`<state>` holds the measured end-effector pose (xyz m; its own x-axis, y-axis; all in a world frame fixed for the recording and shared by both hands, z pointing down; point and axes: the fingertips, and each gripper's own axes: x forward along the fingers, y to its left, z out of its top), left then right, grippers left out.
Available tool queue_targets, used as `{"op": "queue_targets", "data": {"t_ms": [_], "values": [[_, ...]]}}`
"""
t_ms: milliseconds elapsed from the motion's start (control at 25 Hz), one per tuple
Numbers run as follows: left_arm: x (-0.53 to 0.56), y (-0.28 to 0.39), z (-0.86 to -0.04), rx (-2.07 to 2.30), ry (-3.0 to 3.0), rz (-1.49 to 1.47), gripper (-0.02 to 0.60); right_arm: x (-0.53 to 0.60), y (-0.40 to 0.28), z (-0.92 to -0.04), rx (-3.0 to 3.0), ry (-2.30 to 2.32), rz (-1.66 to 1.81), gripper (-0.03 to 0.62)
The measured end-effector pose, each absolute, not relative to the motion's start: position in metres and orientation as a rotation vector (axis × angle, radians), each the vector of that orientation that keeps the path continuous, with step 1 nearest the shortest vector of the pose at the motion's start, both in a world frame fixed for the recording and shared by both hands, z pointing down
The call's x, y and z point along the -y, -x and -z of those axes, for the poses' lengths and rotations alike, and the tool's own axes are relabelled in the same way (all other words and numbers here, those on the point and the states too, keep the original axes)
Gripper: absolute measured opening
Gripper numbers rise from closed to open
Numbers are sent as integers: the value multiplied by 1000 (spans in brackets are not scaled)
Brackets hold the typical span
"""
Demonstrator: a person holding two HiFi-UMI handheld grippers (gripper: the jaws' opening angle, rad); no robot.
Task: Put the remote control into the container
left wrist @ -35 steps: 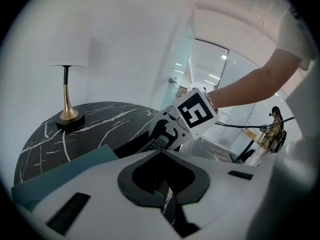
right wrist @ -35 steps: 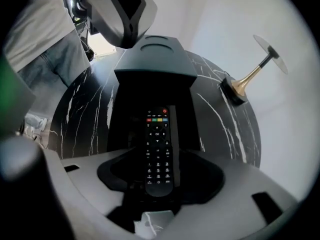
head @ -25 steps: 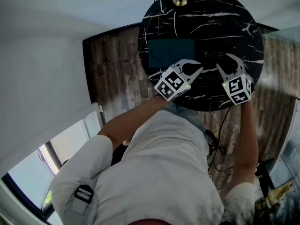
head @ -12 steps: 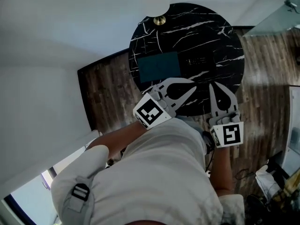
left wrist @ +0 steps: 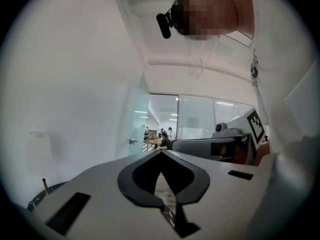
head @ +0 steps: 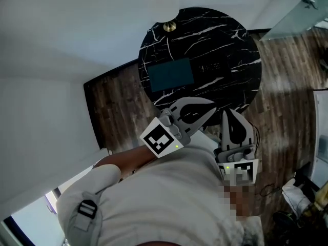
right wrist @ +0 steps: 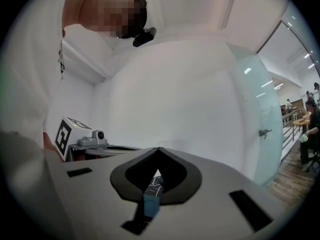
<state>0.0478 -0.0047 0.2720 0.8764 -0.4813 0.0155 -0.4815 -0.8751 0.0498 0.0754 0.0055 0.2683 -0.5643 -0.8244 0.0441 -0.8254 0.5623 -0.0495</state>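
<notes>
Looked steeply down onto a round tabletop (head: 241, 45) of polished black marble shot through with thin white veins, set toward 12 o'clock in the head view above plank flooring (head: 115, 101) of streaky brown wood. Found a flat rectangular container (head: 170, 72) of matte dark teal lying left of the table's centre. Found the slim black remote control (head: 215, 65), its face faintly dotted with buttons, lying flat on the bare stone just beside the container at its 3 o'clock, outside it. Noted a small round brass base (head: 169, 26) near the rim at 11 o'clock. Held the left gripper (head: 211, 108), smooth pale grey plastic, at the table's 6 o'clock edge, with its curved fingers together at the tips and dark pads ringing an empty leaf-shaped hollow. Carried a square black-and-white marker cube (head: 160, 139) at its rear. Held the right gripper (head: 227, 113) just beside it at 4 o'clock, with the same pale shell and black lining, fingers likewise pressed tip to tip on nothing, well apart from the remote control. Glimpsed white-veined marble through the narrow slit below the tips in the right gripper view. Wore a plain white cloth shirt (head: 174, 199), filling the lower frame.
</notes>
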Motion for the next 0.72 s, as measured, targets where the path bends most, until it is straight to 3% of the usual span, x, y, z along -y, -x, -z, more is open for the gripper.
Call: {"op": "queue_targets", "data": {"t_ms": [720], "values": [[-3,-52,-274,761,-2967,-4,6,-11,-78,-273,2772,-1496,-185,8]]}}
